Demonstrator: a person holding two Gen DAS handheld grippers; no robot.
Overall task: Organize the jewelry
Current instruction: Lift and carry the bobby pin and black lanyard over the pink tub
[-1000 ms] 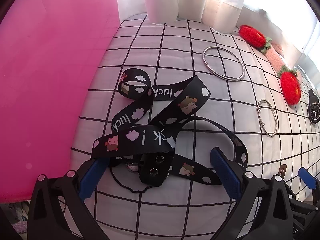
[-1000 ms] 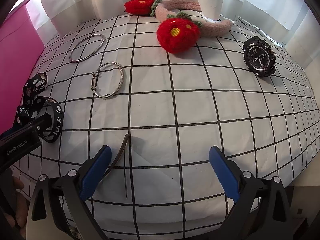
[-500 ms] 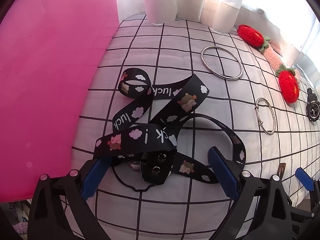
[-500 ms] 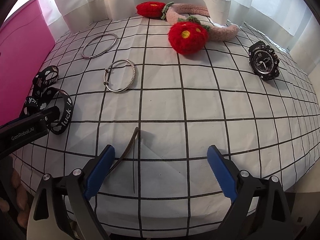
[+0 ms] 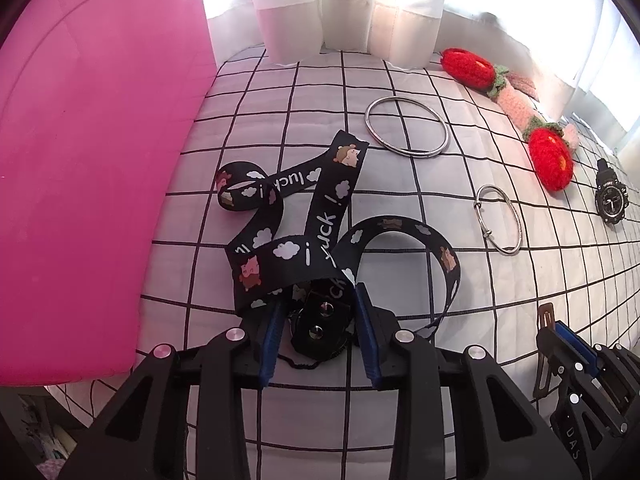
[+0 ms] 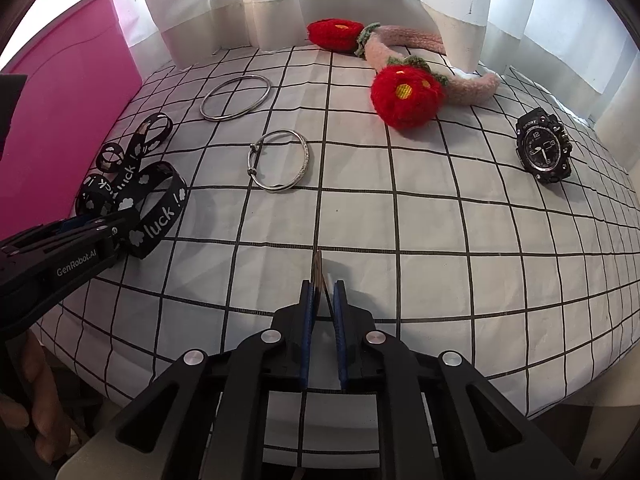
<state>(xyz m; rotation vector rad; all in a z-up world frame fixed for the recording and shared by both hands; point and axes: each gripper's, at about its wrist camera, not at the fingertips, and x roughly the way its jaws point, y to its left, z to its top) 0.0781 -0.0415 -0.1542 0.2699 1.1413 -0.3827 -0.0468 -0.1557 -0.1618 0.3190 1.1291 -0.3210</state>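
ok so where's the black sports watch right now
The black sports watch lies flat on the checked cloth at the far right of the right wrist view, just right of the red crocheted flower and away from both grippers.

Both pairs of fingers have closed: the left gripper [image 5: 320, 332] around the lanyard [image 5: 320, 240] clasp, the right gripper [image 6: 323, 300] on the hair clip [image 6: 319, 270].

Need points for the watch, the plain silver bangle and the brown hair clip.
watch [image 6: 541, 149]: right wrist view, on the dial.
plain silver bangle [image 6: 260, 79]: right wrist view, on its far rim.
brown hair clip [image 6: 318, 266]: right wrist view, on the tip beyond the closed fingers.
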